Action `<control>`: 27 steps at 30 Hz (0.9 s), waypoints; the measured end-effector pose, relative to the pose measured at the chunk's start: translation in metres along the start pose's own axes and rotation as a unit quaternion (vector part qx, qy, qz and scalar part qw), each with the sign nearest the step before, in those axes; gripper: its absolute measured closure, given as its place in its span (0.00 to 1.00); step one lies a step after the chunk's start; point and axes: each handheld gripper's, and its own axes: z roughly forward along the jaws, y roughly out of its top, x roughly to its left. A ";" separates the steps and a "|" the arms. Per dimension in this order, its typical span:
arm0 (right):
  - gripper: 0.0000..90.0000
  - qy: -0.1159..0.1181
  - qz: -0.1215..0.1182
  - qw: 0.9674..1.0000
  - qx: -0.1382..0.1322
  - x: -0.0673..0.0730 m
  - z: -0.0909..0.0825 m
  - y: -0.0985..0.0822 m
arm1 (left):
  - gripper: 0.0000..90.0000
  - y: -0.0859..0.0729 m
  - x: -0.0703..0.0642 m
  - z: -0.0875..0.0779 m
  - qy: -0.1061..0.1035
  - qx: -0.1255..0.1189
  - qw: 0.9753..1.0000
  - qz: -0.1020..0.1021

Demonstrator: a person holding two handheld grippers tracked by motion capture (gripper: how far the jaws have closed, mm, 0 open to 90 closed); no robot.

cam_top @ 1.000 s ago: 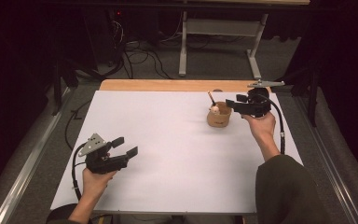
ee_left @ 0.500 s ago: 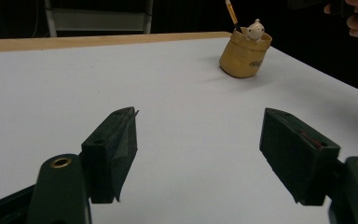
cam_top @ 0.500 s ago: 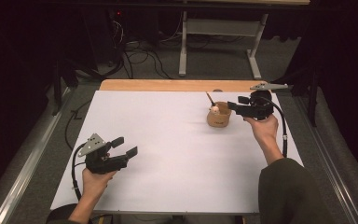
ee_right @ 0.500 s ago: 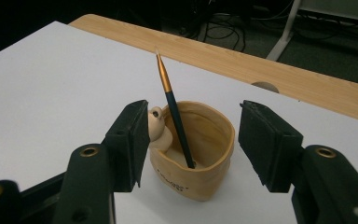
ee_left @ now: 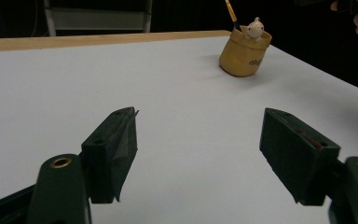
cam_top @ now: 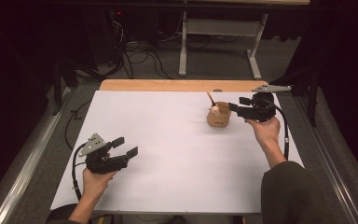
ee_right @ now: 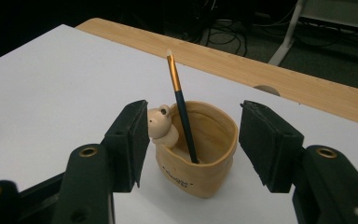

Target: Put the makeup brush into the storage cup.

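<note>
A tan ceramic pot (cam_top: 218, 116) (ee_right: 200, 149) (ee_left: 244, 53) with a small cream animal figure (ee_right: 162, 125) on its rim stands at the table's far right. A dark brush (ee_right: 182, 107) with a gold ferrule leans inside it. My right gripper (cam_top: 237, 104) (ee_right: 193, 140) is open just right of the pot, with its jaws standing to either side of the pot and apart from it. At the near left, my left gripper (cam_top: 125, 146) (ee_left: 198, 154) is held open over bare white table, nothing between its jaws.
The white tabletop (cam_top: 168, 140) has a wooden strip (cam_top: 177, 85) along its far edge. Beyond it are a metal stand (cam_top: 219, 42) and cables on the floor. Dark drapes border both sides.
My right gripper has shifted slightly back to the right, away from the pot. The left gripper has stayed still.
</note>
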 end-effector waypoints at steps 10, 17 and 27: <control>0.49 0.004 -0.002 1.000 -0.004 0.002 -0.007 -0.004 | 0.31 0.000 0.000 0.000 0.000 0.000 1.000 -0.002; 0.49 0.006 -0.006 1.000 -0.013 0.005 -0.013 -0.005 | 0.31 0.000 0.000 -0.001 0.000 0.000 1.000 -0.001; 0.49 0.012 -0.012 1.000 -0.014 0.009 -0.018 -0.010 | 0.31 0.000 0.000 0.000 0.000 0.001 1.000 0.000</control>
